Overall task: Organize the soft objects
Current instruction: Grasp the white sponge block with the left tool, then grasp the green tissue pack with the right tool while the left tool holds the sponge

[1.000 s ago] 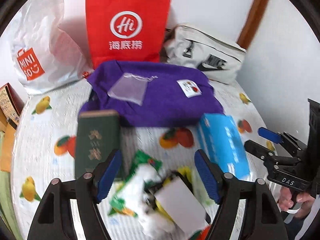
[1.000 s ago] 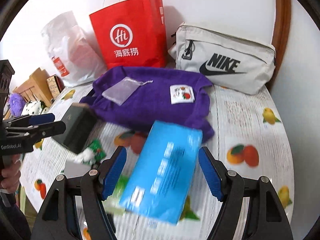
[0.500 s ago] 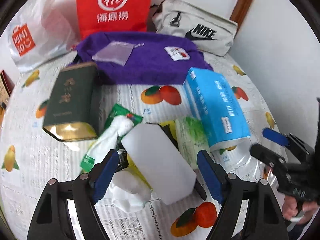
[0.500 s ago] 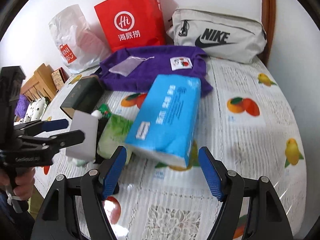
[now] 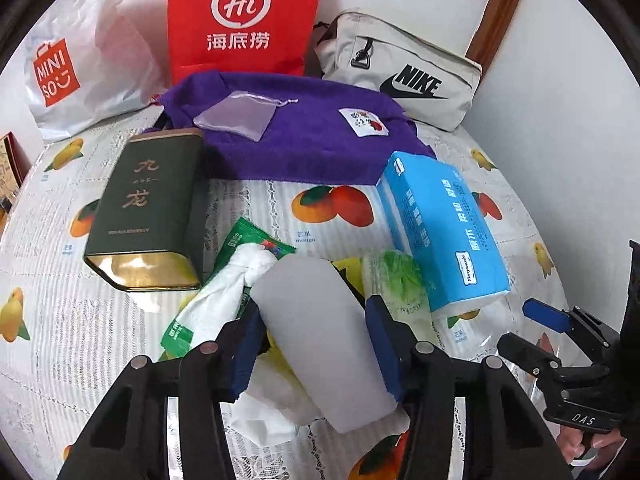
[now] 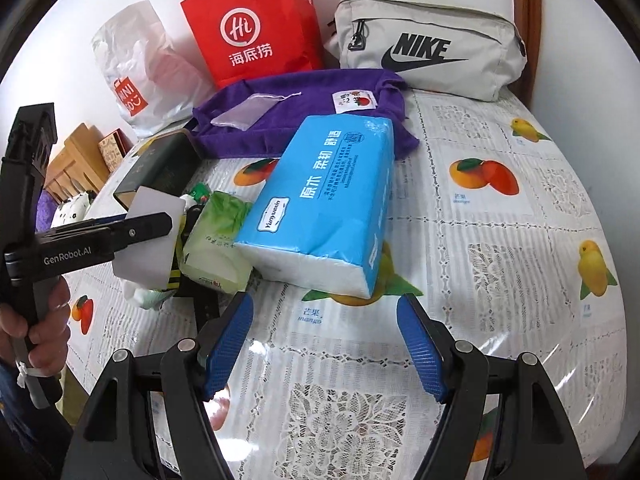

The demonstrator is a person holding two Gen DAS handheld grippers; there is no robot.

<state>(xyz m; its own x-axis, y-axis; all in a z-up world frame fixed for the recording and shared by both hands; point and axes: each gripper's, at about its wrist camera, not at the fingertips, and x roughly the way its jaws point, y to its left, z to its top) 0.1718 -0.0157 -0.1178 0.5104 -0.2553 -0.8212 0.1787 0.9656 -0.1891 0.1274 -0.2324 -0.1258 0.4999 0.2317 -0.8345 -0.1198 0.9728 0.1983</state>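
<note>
Left wrist view: the left gripper (image 5: pixel 316 344) jaws are closing on a white block (image 5: pixel 320 336) on the worktop (image 5: pixel 60 320). The right gripper (image 6: pixel 324 344) jaws are open near the blue "Yunyuxin" tissue pack (image 6: pixel 324 200). Behind stands a "NIKE" bag (image 6: pixel 432 44).

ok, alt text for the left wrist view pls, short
The left tongs are closing around a white block lying on a small pile of soft packets on a fruit-print tablecloth. Beside it lie a blue tissue pack and a dark green tin, with a purple towel behind.
</note>
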